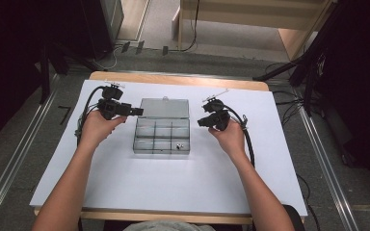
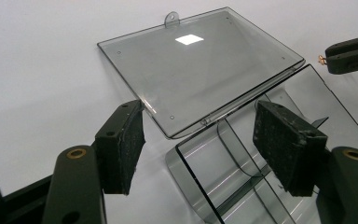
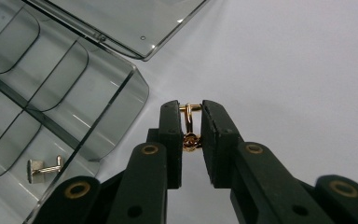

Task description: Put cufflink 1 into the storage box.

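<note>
**Grippers at an open compartment box, one cufflink held**

Right gripper (image 1: 201, 122), seen in the high view just right of the box, jaws pointing left toward it; nearly closed and clamped on a gold cufflink (image 3: 189, 122), pads pressing its two sides, bar end up near the jaw tips, rounded head lower between the pads. Held above bare table, close beside the box's rounded near corner but apart from it. Left gripper (image 1: 138, 112) at the box's far left corner, jaws pointing right; spread wide, nothing between the pads. In the left gripper view, one pad (image 2: 126, 140) over the white surface beside the lid's edge, the other over the box's end compartment; contact with either not discernible.

Listed from largest to smallest:

- White table cover (image 1: 183, 187), spread over a wooden table; forearms entering from the bottom edge of the high view.
- Clear grey compartment box (image 1: 147, 144), at table centre between the two hands; six compartments visible, in two rows of three, divided by curved-cornered walls.
- Lid (image 1: 164, 108), swung fully open and lying flat on the cover beyond the box, joined along the hinge edge; small tab at the middle of its far edge.
- Silver cufflink (image 3: 43, 168), lying on its side in the compartment nearest the right gripper.
- Gold cufflink, outside the box, in the right gripper's grasp.
</note>
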`<state>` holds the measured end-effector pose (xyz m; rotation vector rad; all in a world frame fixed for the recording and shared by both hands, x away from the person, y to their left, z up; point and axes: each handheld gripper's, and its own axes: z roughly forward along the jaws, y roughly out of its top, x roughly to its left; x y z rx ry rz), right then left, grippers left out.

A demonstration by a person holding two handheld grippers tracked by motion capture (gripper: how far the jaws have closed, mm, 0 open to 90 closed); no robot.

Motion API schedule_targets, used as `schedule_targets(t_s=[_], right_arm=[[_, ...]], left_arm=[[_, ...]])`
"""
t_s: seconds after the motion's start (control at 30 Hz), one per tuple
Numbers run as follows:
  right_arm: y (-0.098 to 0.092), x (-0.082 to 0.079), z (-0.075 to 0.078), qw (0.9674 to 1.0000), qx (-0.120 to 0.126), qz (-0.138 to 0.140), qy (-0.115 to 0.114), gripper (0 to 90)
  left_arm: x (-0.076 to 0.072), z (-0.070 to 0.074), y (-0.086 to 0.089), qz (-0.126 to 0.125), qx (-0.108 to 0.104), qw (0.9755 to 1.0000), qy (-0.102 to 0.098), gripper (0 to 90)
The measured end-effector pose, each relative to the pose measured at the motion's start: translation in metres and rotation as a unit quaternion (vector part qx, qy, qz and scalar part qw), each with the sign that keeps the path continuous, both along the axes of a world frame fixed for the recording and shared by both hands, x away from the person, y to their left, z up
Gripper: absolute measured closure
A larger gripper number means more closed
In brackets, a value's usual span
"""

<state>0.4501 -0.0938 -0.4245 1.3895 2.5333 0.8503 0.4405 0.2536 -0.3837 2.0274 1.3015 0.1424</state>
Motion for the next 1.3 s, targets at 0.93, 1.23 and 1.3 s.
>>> schedule_targets(t_s=[0.93,1.23,1.3], right_arm=[[0.003,0.010,-0.028,0.9992,-0.014,0.007,0.037,70.4],[-0.015,0.006,-0.009,0.9996,-0.004,0.007,0.027,63.4],[-0.022,0.003,-0.004,0.9998,-0.005,0.004,0.018,63.0]], left_arm=[[0.001,-0.002,0.000,-0.003,0.003,1.0000,0.004,34.7],[0.000,-0.001,0.000,-0.003,0.002,1.0000,0.003,34.7],[0.000,0.000,0.001,-0.002,0.002,1.0000,0.002,34.8]])
